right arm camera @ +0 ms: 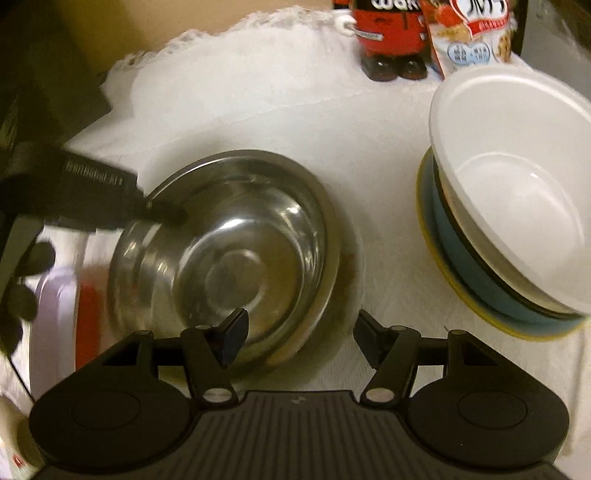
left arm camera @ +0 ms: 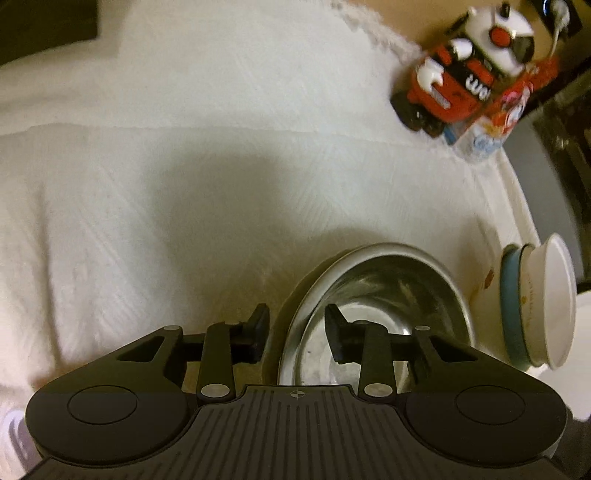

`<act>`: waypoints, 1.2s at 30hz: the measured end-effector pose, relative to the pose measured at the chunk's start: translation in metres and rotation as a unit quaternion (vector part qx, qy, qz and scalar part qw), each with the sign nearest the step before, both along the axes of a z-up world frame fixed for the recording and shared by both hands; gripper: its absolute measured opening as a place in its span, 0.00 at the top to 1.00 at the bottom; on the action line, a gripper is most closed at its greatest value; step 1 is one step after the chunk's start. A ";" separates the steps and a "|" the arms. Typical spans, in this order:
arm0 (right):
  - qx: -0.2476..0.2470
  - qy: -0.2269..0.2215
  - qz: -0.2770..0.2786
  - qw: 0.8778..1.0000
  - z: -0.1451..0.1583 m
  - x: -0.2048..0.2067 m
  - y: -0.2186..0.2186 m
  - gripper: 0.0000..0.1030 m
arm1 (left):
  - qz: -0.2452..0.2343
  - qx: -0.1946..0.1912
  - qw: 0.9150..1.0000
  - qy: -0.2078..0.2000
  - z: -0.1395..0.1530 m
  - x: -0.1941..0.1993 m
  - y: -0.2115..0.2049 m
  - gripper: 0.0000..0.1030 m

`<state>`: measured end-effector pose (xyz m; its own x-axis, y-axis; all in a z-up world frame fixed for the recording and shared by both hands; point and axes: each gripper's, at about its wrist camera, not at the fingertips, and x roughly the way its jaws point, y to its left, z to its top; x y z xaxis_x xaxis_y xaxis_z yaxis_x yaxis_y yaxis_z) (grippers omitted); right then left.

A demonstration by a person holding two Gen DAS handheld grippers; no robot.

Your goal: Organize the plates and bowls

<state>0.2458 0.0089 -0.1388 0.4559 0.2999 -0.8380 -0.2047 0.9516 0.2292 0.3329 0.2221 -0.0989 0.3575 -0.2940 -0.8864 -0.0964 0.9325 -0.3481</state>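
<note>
A steel bowl (left arm camera: 380,295) (right arm camera: 229,251) sits on the white cloth, nested in a second steel dish. My left gripper (left arm camera: 297,332) is open and straddles the bowl's left rim, one finger outside, one inside. It also shows in the right wrist view (right arm camera: 162,212) at that rim. My right gripper (right arm camera: 299,338) is open and straddles the bowl's near right rim. A white bowl (right arm camera: 517,177) (left arm camera: 550,302) is stacked on a blue dish (right arm camera: 476,273) and a yellow plate (right arm camera: 443,266) to the right.
A red and black bottle (left arm camera: 454,88) (right arm camera: 391,33) and a snack packet (left arm camera: 495,122) (right arm camera: 476,33) stand at the far edge of the cloth. A pale plate with something red (right arm camera: 74,295) lies left of the steel bowl.
</note>
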 end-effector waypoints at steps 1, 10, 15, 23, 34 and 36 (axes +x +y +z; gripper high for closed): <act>-0.003 -0.003 0.006 1.000 0.004 -0.005 -0.001 0.38 | 0.005 0.002 1.000 -0.008 0.005 -0.003 0.000 0.65; 0.020 -0.121 0.099 0.988 0.066 -0.038 -0.036 0.38 | 0.094 -0.028 0.985 -0.143 0.073 -0.066 -0.018 0.77; 0.024 -0.198 0.109 0.974 0.100 -0.028 -0.075 0.38 | 0.096 -0.012 0.966 -0.240 0.098 -0.086 -0.072 0.85; -0.023 -0.245 0.074 0.966 0.101 0.017 -0.186 0.33 | 0.086 -0.067 0.954 -0.279 0.100 -0.089 -0.153 0.86; 0.006 -0.153 0.101 0.983 0.046 0.058 -0.228 0.33 | 0.081 -0.024 0.980 -0.181 0.089 -0.069 -0.218 0.86; 0.017 -0.143 0.105 0.984 0.038 0.065 -0.228 0.33 | 0.081 -0.010 0.983 -0.164 0.083 -0.068 -0.225 0.86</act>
